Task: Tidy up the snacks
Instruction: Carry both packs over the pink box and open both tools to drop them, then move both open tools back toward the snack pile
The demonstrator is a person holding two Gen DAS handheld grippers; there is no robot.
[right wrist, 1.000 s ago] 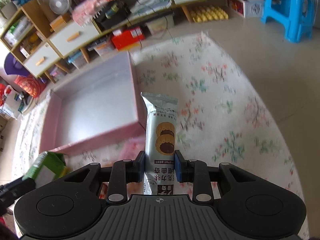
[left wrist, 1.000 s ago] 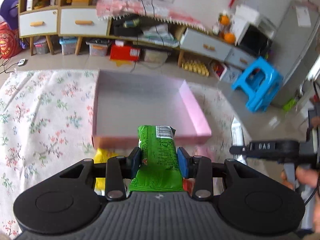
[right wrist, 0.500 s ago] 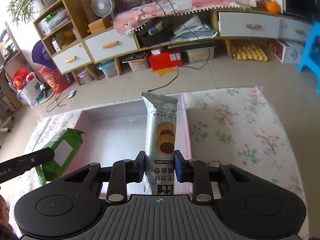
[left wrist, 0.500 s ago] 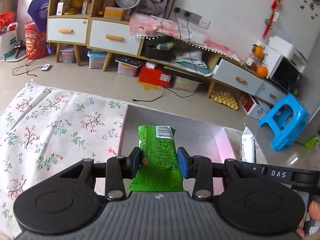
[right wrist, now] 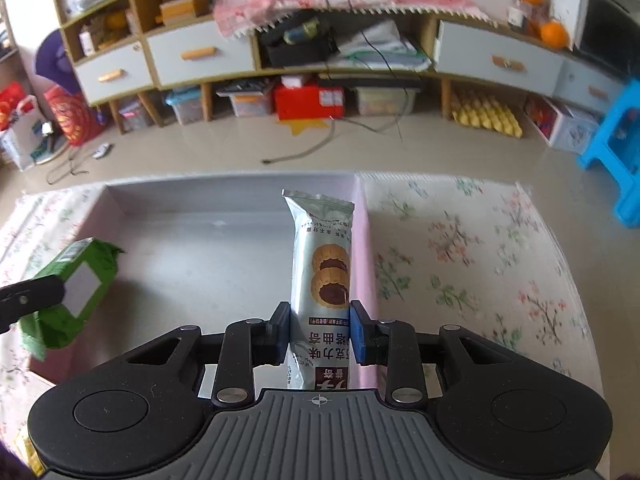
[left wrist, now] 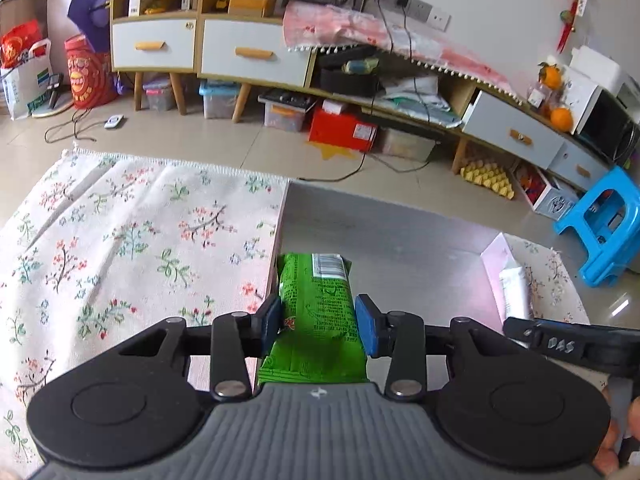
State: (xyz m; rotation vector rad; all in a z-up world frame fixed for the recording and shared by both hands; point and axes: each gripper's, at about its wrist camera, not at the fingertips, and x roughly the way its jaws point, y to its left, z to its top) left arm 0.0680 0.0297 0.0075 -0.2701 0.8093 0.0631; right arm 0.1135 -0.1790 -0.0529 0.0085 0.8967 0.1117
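Left tongs [left wrist: 316, 318]: clenched on the green snack pack [left wrist: 316, 304], whose long axis runs straight ahead along the fingers.
Right tongs [right wrist: 319, 330]: clenched on the silver cookie pack [right wrist: 322, 268], long axis likewise pointing forward.
Key relation: both packs hang over the pink box [right wrist: 365, 248], the green one by its left wall, the silver one just inside its right wall; each need only go down, I judge.
Box floor: grey and bare where visible.
Underneath: floral cloth [left wrist: 132, 236], seemingly on the floor rather than a desk.
Far: cabinet [right wrist: 192, 56] against the wall.
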